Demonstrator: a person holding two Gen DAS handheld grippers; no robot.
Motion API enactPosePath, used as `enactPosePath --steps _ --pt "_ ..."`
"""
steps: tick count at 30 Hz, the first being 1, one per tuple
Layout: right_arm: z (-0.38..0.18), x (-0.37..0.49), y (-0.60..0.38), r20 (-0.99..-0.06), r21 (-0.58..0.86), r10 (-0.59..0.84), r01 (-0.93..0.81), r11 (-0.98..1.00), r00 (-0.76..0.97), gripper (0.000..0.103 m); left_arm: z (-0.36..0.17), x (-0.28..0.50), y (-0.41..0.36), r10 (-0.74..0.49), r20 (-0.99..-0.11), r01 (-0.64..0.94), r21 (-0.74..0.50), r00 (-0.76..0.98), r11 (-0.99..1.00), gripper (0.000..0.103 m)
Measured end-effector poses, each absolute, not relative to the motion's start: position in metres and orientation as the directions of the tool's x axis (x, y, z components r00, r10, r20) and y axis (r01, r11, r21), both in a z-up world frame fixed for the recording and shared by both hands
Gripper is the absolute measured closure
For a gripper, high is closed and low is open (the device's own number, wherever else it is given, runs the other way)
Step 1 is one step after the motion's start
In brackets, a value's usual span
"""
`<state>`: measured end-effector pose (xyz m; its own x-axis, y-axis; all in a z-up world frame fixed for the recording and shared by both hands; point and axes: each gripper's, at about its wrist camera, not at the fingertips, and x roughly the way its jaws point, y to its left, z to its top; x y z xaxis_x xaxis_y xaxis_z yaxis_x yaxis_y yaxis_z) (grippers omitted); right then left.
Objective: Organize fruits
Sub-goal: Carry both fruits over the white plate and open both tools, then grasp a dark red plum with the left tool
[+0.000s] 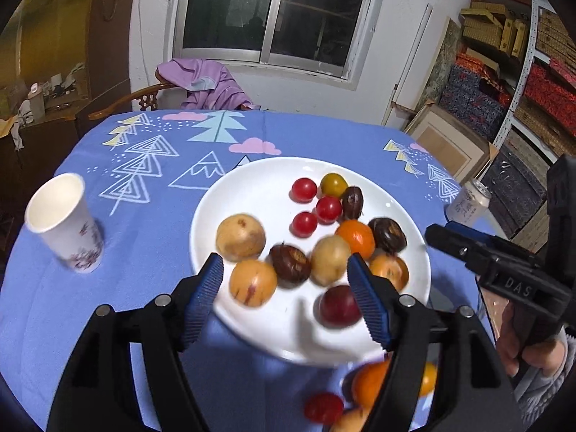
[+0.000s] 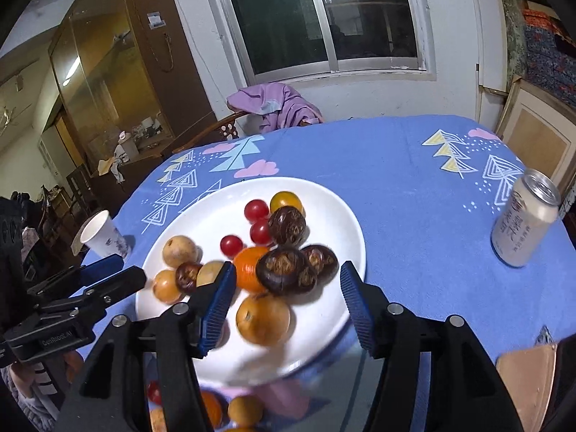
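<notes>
A white plate (image 1: 252, 194) (image 2: 201, 216) on the blue tablecloth holds several fruits: red cherry tomatoes (image 1: 304, 189), yellow-brown round fruits (image 1: 240, 236), dark water chestnuts (image 2: 286, 270), an orange tangerine (image 1: 355, 238) and a dark red plum (image 1: 338, 306). More fruits (image 1: 370, 381) (image 2: 244, 410) lie on the cloth at the plate's near edge. My left gripper (image 1: 288, 284) hovers open over the plate's near side, its pads clear of the fruits. My right gripper (image 2: 288, 298) is also open above a yellow-orange fruit (image 2: 262, 318), not pressing on it.
A paper cup (image 1: 64, 223) (image 2: 104, 239) stands left of the plate, and a drinks can (image 1: 468, 205) (image 2: 525, 219) stands to its right. A chair with a purple garment (image 1: 205, 82) sits behind the table. Shelves of boxes (image 1: 522, 72) fill the right wall.
</notes>
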<state>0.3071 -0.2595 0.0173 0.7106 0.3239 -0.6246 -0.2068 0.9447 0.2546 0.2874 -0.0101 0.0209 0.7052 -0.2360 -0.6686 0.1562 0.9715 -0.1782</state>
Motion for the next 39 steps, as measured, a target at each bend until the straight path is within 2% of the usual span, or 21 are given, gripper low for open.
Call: enactPosePath --steps 2,10,15,21,26,27,29,32,39 --pt "0.018 0.287 -0.269 -0.608 0.275 0.325 -0.192 0.942 0.724 0.035 0.019 0.262 -0.004 -0.241 -0.666 0.157 -0.186 0.705 0.970 0.031" --pt "0.010 0.204 -0.298 -0.555 0.299 0.314 -0.167 0.940 0.770 0.032 -0.003 0.159 -0.014 -0.249 -0.668 0.240 -0.107 0.701 0.965 0.029" --pt "0.002 0.179 -0.311 -0.537 0.332 0.327 -0.161 0.929 0.778 0.030 -0.016 0.107 -0.034 -0.233 -0.658 0.292 -0.021 0.716 0.956 0.021" --pt "0.000 0.175 -0.313 -0.533 0.352 0.345 -0.168 0.921 0.773 0.030 -0.027 0.089 -0.052 -0.240 -0.678 0.349 0.026 0.694 0.937 0.018" --pt "0.001 0.174 -0.308 -0.534 0.344 0.350 -0.180 0.922 0.769 0.029 -0.032 0.100 -0.048 -0.274 -0.707 0.356 -0.034 0.652 0.934 0.019" --pt "0.001 0.173 -0.308 -0.536 0.341 0.349 -0.181 0.922 0.769 0.029 -0.033 0.101 -0.048 -0.277 -0.711 0.358 -0.039 0.646 0.933 0.019" --pt "0.001 0.173 -0.306 -0.539 0.337 0.350 -0.185 0.923 0.766 0.029 -0.034 0.103 -0.050 -0.285 -0.717 0.365 -0.046 0.636 0.930 0.030" --pt "0.001 0.173 -0.304 -0.542 0.332 0.351 -0.189 0.924 0.763 0.029 -0.037 0.106 -0.052 -0.297 -0.728 0.379 -0.055 0.617 0.924 0.040" --pt "-0.002 0.175 -0.300 -0.557 0.325 0.354 -0.196 0.925 0.751 0.028 -0.039 0.104 -0.058 -0.312 -0.737 0.405 -0.058 0.599 0.913 0.048"
